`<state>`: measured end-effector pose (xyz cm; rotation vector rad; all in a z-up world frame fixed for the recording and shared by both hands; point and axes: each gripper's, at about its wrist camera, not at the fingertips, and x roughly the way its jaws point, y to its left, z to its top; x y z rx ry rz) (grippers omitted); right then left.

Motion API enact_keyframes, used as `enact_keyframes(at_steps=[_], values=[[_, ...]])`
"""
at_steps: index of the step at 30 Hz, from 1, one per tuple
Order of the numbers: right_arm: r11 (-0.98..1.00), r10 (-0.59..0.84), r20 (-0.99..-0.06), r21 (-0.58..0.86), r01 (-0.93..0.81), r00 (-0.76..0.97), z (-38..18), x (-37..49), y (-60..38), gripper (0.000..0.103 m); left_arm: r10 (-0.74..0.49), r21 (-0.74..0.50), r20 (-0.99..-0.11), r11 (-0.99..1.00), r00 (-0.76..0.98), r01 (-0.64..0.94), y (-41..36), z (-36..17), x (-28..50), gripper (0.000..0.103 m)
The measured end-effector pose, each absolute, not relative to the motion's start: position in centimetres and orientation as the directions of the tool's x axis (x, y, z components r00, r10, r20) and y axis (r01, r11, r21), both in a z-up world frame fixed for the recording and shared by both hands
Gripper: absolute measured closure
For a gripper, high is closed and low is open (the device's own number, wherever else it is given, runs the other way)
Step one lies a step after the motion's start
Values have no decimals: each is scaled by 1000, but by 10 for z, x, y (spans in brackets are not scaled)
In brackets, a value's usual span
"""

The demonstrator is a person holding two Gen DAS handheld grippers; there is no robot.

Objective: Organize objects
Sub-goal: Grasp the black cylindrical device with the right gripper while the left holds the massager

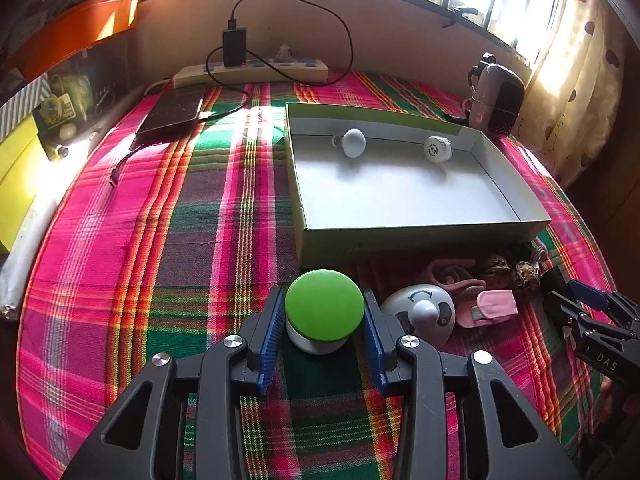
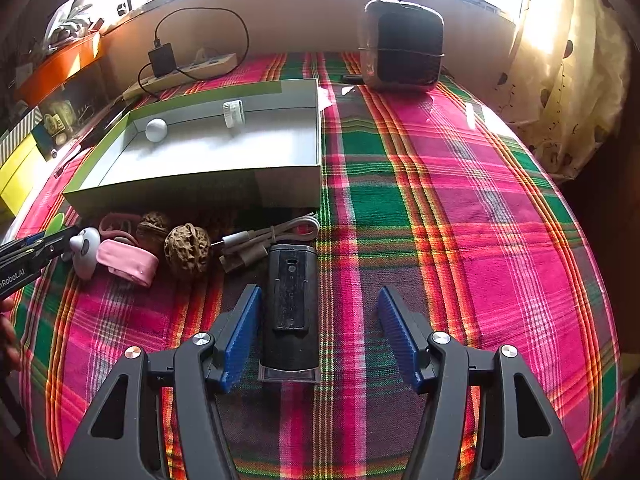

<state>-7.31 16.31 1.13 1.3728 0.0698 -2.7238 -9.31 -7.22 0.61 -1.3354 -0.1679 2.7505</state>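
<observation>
Sitting between the blue pads of the left tool (image 1: 324,322), a green-topped knob (image 1: 324,310) on a white base rests on the plaid cloth (image 1: 160,240) of the table, just in front of the near wall of the open box (image 1: 420,236). The pads stand right at the green cap's two sides; whether they press it I cannot tell. Just to the right of the knob lies a white panda-faced gadget (image 1: 420,314), then a pink clip-like thing (image 1: 494,306) and two walnuts (image 1: 512,274), all close together along the box front. Inside the box, against its far wall, are a white ball-shaped thing (image 1: 354,142) and a small white round cap (image 1: 438,149), well apart from each other.

The right tool (image 2: 318,336) is spread wide, low over the cloth, with a black oblong device (image 2: 290,308) lying lengthwise between its pads, nearer the left one and clear of the other. A bundled white cable (image 2: 272,240) lies just beyond the device, beside one walnut. At the far edge stand a small dark heater-like appliance (image 2: 402,50) and a power strip (image 1: 252,70) with a black charger (image 1: 234,46) plugged in; a dark flat case (image 1: 172,114) lies near it.
</observation>
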Motion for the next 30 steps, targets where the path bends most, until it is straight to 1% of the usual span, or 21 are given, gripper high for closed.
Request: enact_keyframes(at_steps=[6, 9, 10, 13, 15, 19, 30], values=[[-995, -60, -804, -1, 103, -592, 12, -73, 164, 42, 119, -140, -776, -990, -619, -14, -73, 6, -93, 69], [-995, -62, -803, 0, 104, -592, 12, -73, 165, 43, 106, -129, -777, -992, -621, -7, -73, 6, -93, 72], [-995, -60, -803, -2, 102, -593, 13, -73, 165, 46, 106, -129, -776, -992, -622, -8, -73, 6, -93, 72], [-994, -60, -799, -5, 106, -598, 14, -71, 164, 58, 103, -128, -777, -992, -621, -6, -73, 6, -92, 72], [-994, -63, -799, -6, 113, -599, 14, -70, 163, 62, 103, -128, -776, -992, -623, -4, -73, 6, -92, 73], [-993, -67, -796, -8, 121, -601, 15, -70, 161, 74, 102, -126, -776, -992, -623, -5, -74, 6, -91, 73], [-992, -63, -796, -13, 122, -602, 15, -69, 160, 74, 99, -121, -775, -993, -625, -8, -73, 6, -91, 73]])
